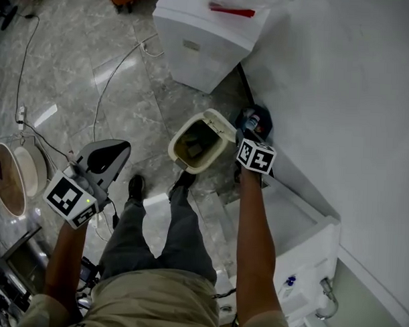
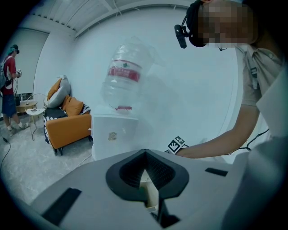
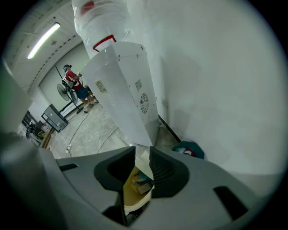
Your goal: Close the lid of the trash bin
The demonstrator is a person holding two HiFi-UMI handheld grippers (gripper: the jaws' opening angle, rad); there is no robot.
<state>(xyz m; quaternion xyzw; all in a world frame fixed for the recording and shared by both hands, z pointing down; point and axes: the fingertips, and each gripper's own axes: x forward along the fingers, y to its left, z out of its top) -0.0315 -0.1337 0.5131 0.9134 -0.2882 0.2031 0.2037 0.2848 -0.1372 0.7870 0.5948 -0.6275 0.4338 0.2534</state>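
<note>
The cream trash bin (image 1: 181, 159) stands open on the floor by my feet, with rubbish inside. Its lid (image 1: 218, 123) is tipped up on the side towards the wall. My right gripper (image 1: 238, 127) reaches the lid's raised edge. In the right gripper view the jaws (image 3: 142, 157) stand a narrow gap apart with the white lid edge (image 3: 143, 161) between them, and the bin's inside (image 3: 135, 191) shows below. My left gripper (image 1: 119, 150) hangs off to the left, apart from the bin. Its jaws (image 2: 144, 157) meet at the tips and hold nothing.
A white water dispenser (image 1: 205, 39) stands just beyond the bin against the wall (image 1: 341, 77). A teal object (image 1: 260, 118) lies by the wall behind the lid. A white unit (image 1: 302, 243) is at my right, cables (image 1: 107, 75) cross the floor, and a round basin (image 1: 16, 176) sits far left.
</note>
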